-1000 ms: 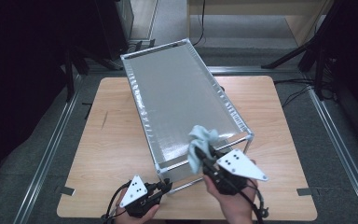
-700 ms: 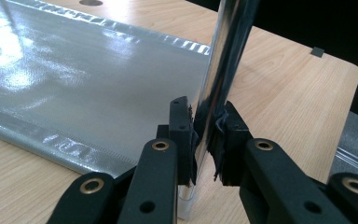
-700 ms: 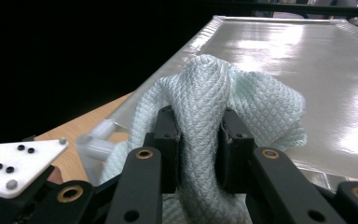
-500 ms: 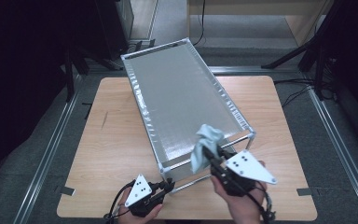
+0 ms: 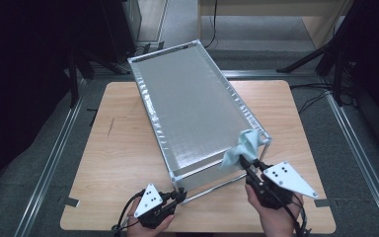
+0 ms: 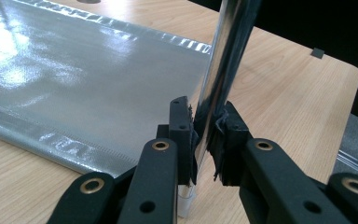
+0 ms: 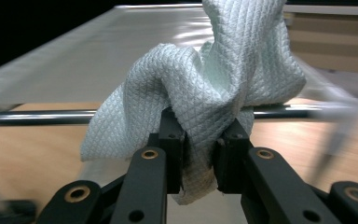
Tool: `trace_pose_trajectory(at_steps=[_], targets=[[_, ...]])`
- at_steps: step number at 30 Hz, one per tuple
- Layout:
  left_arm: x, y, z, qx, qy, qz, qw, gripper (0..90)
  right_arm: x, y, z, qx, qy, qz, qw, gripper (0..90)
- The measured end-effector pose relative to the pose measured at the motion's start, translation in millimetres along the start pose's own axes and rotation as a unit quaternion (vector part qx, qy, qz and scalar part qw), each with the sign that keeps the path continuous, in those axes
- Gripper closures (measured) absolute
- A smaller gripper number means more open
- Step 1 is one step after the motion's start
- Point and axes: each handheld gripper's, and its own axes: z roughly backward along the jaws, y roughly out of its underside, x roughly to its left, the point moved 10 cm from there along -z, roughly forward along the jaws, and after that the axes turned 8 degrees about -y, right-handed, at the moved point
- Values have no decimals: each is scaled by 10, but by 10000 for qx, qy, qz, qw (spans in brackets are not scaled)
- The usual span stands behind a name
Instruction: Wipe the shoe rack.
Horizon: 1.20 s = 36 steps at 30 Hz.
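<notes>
Silver foil-skinned rack sits slantwise on the wood table, long axis running from near right to far left. Chrome tube frame, shiny panels on top and on the left side.

Left gripper is at the rack's near-left corner, low, just above the tabletop. In the left gripper view the 2 black jaws are clamped on the upright chrome post, pads pressed against it from both sides, with the foil side panel stretching away left of the post. The post's white foot shows just below the jaws on the wood. The hand holding it comes in from the bottom edge.

Right gripper is at the rack's near-right corner, grey plate on top, cable trailing back toward the bottom edge. Its jaws are closed on a pale blue-white quilted cloth; in the right gripper view the cloth is bunched up between and above the pads, one fold hanging below them. Cloth lies against the top near-right corner of the rack, draped over the near top bar, which runs horizontally behind it. Can't tell how firmly the cloth presses on the foil.

Dark floor, metal rails and cables surround the table.
</notes>
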Motion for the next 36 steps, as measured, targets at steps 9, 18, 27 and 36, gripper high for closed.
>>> trace_pose_trajectory(at_steps=[9,18,27,36], targets=[[-8,-1,-10,8,55,-6,10000,797,953,53,-177,134,-948,673,9931,790],[-4,6,-11,32,71,-35,10000,797,201,8,-31,-12,-196,-15,9998,814],[-15,8,-21,42,93,-54,9999,798,-141,19,80,-40,131,-195,9997,819],[-19,5,-26,27,114,-34,9999,798,722,80,-113,126,-891,306,9955,817]])
